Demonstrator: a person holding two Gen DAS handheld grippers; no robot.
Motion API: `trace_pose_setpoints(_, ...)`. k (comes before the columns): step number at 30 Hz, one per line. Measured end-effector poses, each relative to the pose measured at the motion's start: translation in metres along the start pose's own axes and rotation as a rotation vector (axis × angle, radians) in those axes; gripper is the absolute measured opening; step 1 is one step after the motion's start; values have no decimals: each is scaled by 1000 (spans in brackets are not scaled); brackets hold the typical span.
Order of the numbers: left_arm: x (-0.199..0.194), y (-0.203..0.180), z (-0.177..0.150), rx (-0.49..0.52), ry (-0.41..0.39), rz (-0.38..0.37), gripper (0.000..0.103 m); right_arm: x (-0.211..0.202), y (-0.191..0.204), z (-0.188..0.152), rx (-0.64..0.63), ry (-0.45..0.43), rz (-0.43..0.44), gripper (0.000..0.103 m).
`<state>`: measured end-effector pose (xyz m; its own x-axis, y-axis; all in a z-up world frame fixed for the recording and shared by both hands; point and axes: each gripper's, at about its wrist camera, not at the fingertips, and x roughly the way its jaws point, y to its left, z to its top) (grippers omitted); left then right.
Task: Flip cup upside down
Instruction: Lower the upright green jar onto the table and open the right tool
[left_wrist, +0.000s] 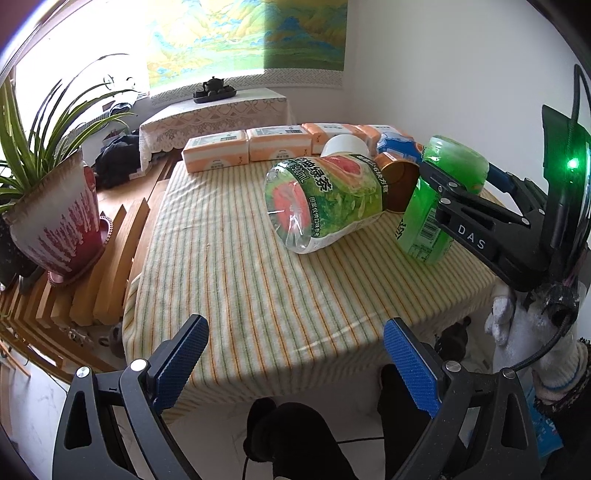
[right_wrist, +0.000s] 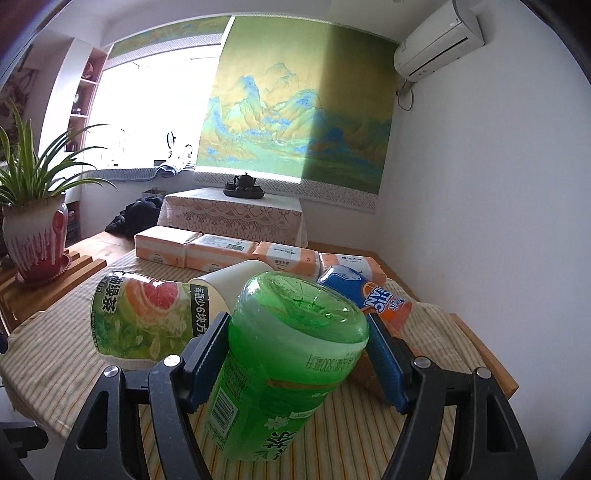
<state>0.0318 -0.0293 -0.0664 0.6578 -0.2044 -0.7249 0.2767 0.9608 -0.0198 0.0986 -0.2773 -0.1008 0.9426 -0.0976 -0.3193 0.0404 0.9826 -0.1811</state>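
Observation:
A green plastic cup (right_wrist: 280, 369), cut from a drink bottle, stands base-up and a little tilted on the striped tablecloth (left_wrist: 240, 277); its label print reads upside down. My right gripper (right_wrist: 297, 325) is shut on its upper part, one blue pad on each side. In the left wrist view the same cup (left_wrist: 424, 218) is at the right of the table with the right gripper (left_wrist: 461, 173) around it. My left gripper (left_wrist: 295, 325) hangs open over the table's front edge, with nothing between its fingers.
A large grapefruit-tea bottle (left_wrist: 325, 199) lies on its side just left of the cup. A white cup (left_wrist: 345, 146), a brown container (left_wrist: 399, 181) and a blue-orange bottle (right_wrist: 369, 295) lie behind it. Tissue packs (left_wrist: 216, 155) line the far edge. A potted plant (left_wrist: 55, 221) stands at the left.

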Motion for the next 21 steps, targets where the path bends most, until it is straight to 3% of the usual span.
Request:
trace_pose_setpoints(11, -11, 2, -2, -24, -19, 10, 98, -13, 7, -7, -51, -18, 62, 70)
trace_pose_setpoints(14, -17, 0, -3, -24, -30, 10, 98, -16, 6, -7, -41, -13, 79, 77)
trace_pose_setpoints(18, -24, -2, -5, -24, -41, 14, 98, -19, 4, -8, -30, 2, 110, 79)
trace_pose_setpoints(21, -30, -2, -6, -29, -50, 17, 98, -24, 4, -8, -33, -3, 141, 91)
